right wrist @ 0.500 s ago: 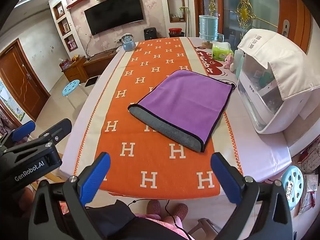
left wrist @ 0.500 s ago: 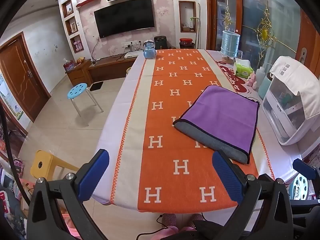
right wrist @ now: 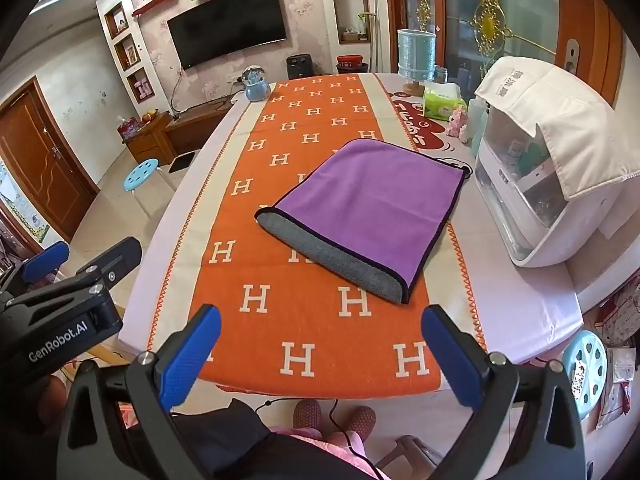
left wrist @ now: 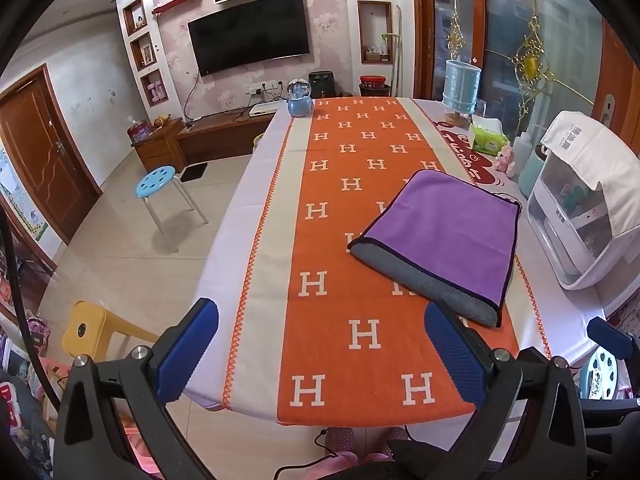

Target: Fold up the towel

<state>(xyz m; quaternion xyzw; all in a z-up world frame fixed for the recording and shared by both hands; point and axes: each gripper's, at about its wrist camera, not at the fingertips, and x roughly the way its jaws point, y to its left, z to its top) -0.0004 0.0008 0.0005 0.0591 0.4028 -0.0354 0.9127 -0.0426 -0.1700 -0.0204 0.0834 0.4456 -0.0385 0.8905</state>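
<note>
Purple towel (left wrist: 444, 232) lies on the orange H-pattern runner (left wrist: 344, 248) toward the right side of the table (left wrist: 240, 216), folded over once, grey underside showing as a strip along the near edge. Dark piping runs round the edges. Its right edge reaches the runner's cream border. In the right wrist view the towel (right wrist: 368, 216) lies flat, angled slightly to the runner, the near right corner closest to the camera.

Left gripper (left wrist: 320, 354) is held off the near end of the table, blue pads wide apart, nothing between them, not touching the towel. Right gripper (right wrist: 320, 354) likewise sits back from the table edge, jaws spread wide and holding nothing. The left gripper body (right wrist: 60, 304) shows in the right wrist view at the left, off the table's left side.

White appliance (right wrist: 536, 168) with a white cloth draped on top stands on the table's right side, just beside the towel but apart from it. Green tissue pack (right wrist: 442, 102) and a light blue canister (right wrist: 416, 58) sit further back on the right. Blue snow globe (left wrist: 300, 98) at the far end. Blue stool (left wrist: 156, 182) on the floor to the left, TV (left wrist: 250, 32) on the back wall.
</note>
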